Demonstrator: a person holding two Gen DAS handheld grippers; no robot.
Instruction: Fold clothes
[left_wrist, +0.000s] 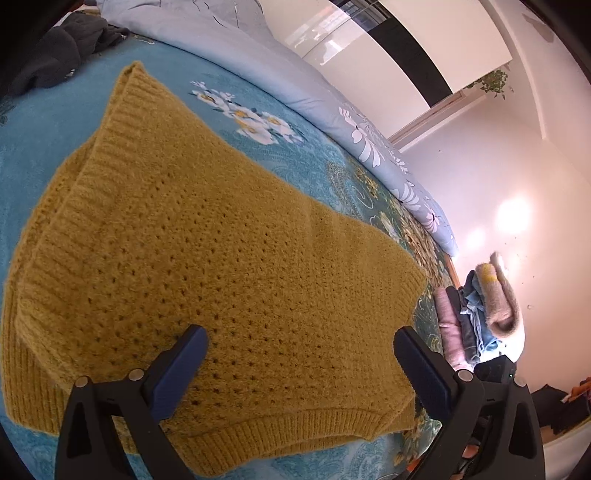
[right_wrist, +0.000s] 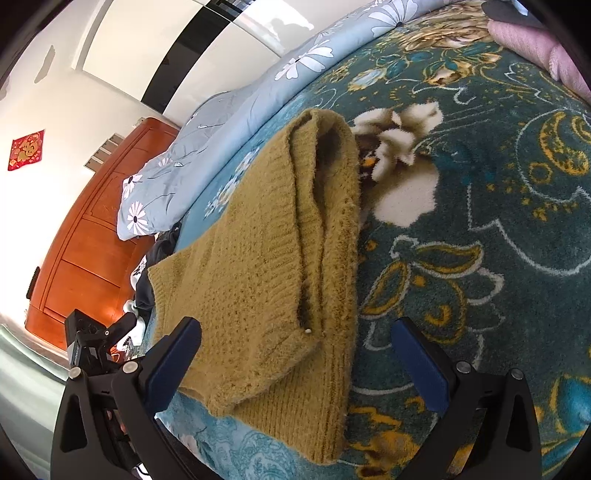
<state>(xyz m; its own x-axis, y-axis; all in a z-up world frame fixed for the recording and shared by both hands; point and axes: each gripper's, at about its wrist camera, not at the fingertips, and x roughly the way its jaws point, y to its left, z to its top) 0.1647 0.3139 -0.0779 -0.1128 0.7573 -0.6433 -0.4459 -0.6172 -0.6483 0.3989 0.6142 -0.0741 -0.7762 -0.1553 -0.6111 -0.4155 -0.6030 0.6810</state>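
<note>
While the left tool (left_wrist: 301, 347) is hanging with its two blue fingers spread wide and gripping nothing, the mustard knit sweater (left_wrist: 207, 258) is lying just beyond and partly beneath them, filling the left wrist view from about 6 o'clock up toward 11 o'clock, its ribbed hem running along the 6 o'clock edge. Seen from the right wrist, the right tool (right_wrist: 297, 345) is likewise standing released, its fingers parted over the sweater's near end, with the garment (right_wrist: 280, 266) stretching away toward 12 o'clock and a folded-over ribbed edge lying along its right side. One sweater is lying under the tools, and two tools are showing, each with two fingers. A single stack of folded clothes (left_wrist: 480, 314) is sitting at 3 o'clock in the left view, well apart from the sweater, pink, dark, blue and fuzzy beige layers showing in it. A dark heap of clothing (left_wrist: 62, 48) is resting at 10 o'clock. Everything is lying on a bed covered with a teal floral blanket (right_wrist: 480, 221), and a grey-blue flowered duvet (left_wrist: 314, 103) is bunching along its far side. A reddish wooden headboard (right_wrist: 92, 240) is rising at 9 o'clock in the right view, with a red paper ornament (right_wrist: 26, 149) hanging on the pale wall beside it.
</note>
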